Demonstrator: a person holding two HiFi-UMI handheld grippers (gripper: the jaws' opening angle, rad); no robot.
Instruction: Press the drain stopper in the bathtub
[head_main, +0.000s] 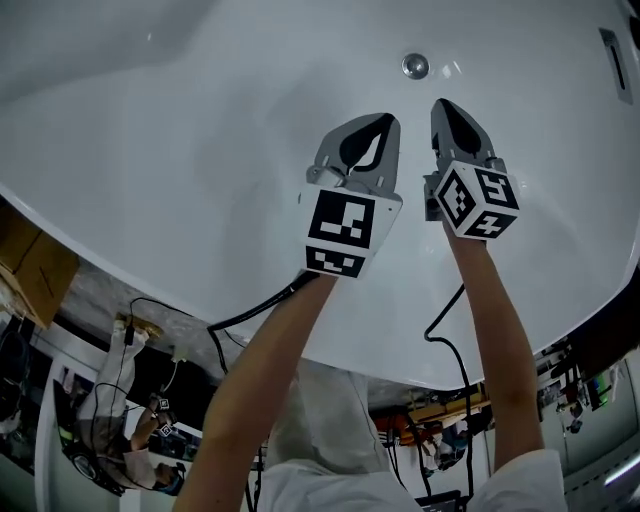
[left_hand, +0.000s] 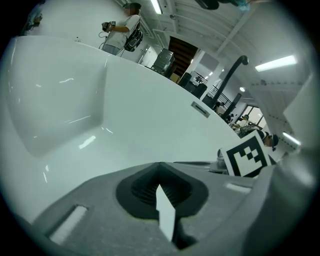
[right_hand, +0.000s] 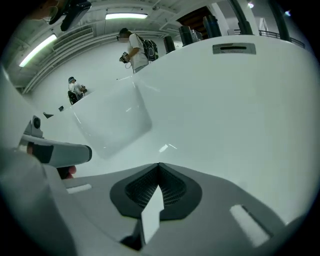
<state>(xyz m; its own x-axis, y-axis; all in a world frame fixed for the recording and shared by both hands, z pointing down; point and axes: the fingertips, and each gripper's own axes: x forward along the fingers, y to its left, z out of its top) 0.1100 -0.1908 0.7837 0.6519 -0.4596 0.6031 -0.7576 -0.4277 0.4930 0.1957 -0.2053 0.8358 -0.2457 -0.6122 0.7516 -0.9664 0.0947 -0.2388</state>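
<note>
Right gripper (head_main: 452, 118), clenched empty like the left gripper (head_main: 370, 135): drain stopper (head_main: 415, 66) lies apart, up-frame and slightly left, nearer this tip.

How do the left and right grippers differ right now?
The right gripper reaches farther into the tub, its tip nearer the drain stopper; the left gripper sits slightly back. The left gripper's marker cube mostly faces the head camera; the right's is turned corner-on. Both are shut, empty, and clear of the stopper.
</note>
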